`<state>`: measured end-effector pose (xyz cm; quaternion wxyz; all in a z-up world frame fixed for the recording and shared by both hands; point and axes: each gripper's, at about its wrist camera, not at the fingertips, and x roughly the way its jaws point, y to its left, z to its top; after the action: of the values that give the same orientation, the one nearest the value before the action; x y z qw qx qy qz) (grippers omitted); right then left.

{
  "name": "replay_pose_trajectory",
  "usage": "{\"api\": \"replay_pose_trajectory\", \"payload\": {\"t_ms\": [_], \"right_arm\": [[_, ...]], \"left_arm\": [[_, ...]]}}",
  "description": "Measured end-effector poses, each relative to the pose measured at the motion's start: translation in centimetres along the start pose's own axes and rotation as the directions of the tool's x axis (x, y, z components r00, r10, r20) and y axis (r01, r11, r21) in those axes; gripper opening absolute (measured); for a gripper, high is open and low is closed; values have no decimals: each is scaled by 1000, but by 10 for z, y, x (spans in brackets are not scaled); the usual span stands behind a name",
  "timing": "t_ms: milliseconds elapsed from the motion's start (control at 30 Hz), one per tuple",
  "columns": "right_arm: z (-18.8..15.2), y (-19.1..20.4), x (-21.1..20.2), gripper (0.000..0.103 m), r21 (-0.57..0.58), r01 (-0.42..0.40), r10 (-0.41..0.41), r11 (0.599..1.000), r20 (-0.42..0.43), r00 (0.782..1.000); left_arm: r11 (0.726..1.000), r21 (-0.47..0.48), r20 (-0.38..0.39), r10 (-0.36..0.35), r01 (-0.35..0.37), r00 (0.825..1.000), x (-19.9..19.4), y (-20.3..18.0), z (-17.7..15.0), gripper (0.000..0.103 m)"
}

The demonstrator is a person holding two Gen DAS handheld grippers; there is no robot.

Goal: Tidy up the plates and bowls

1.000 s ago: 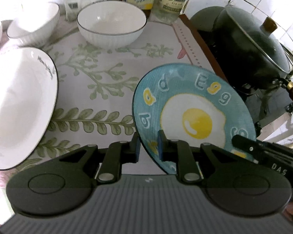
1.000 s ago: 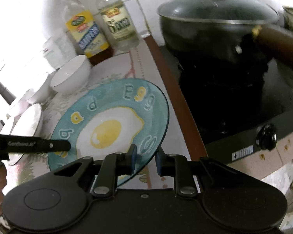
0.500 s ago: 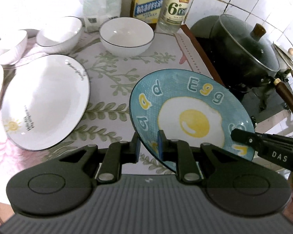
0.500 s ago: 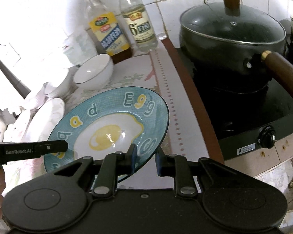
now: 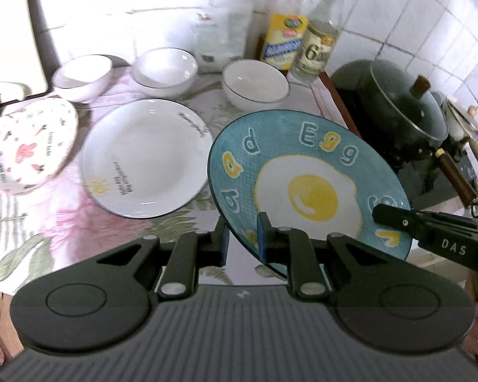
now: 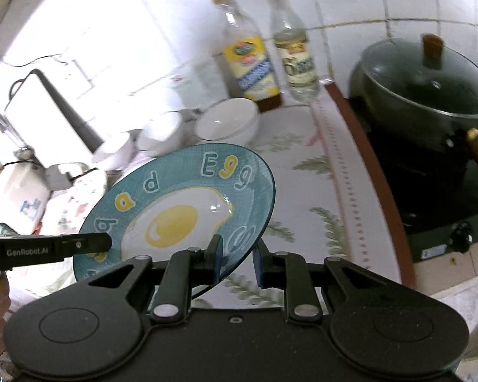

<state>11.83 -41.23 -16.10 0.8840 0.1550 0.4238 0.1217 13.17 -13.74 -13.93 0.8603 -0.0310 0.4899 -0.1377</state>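
A blue plate with a fried-egg picture (image 5: 306, 172) hangs tilted above the flowered counter. My left gripper (image 5: 242, 239) is shut on its near rim. My right gripper (image 6: 237, 256) is shut on the rim at the plate's other side (image 6: 181, 210). Each view shows the other gripper's finger lying on the plate edge: the right gripper (image 5: 398, 219) and the left gripper (image 6: 92, 243). On the counter lie a white plate (image 5: 146, 159) and a flower-patterned plate (image 5: 28, 146). Three white bowls (image 5: 255, 84) (image 5: 165, 68) (image 5: 81, 76) stand behind them.
Two bottles (image 5: 286, 41) (image 5: 318, 47) stand against the tiled wall. A dark lidded pot (image 6: 423, 86) with a wooden handle sits on the stove at the right, past the counter's brown edge (image 6: 376, 175). A kettle-like white appliance (image 6: 12, 194) is far left.
Both grippers have risen with the blue plate held between them. The counter has dropped away, so the white plate, the flowered plate and all three bowls now show.
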Motion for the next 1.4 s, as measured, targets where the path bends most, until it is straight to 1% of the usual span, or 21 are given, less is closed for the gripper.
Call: {"api": "replay_pose_trajectory", "payload": {"t_ms": [333,567,667,833,1000,1233,1400], "right_arm": [[9,62,0,25,-104,-69,70,992,10,997],[18,97,6,25,-157,-99,102,983,10,995],[22,106,11,25,-169,-106,109,980,6,994],[25,114,28,25,-163,-118,115,980,-24,993],[23,116,52,25,-153,-126,117,980,-69,991],[20,111,89,26,-140,-124,105,982,-140,985],[24,106,117,26,-134,-119,93,984,-185,978]], "left_arm": [[997,-64,67,35,-31,997,-50,48,-6,16],[993,-112,91,53,-43,994,-68,77,-5,16],[990,-131,91,56,-44,994,-69,89,-2,16],[985,-168,62,61,-50,996,-58,105,1,16],[977,-201,23,72,-66,997,-40,121,-2,16],[970,-235,-40,59,-66,997,-4,139,-4,16],[963,-260,-77,44,-63,996,22,151,-1,16]]}}
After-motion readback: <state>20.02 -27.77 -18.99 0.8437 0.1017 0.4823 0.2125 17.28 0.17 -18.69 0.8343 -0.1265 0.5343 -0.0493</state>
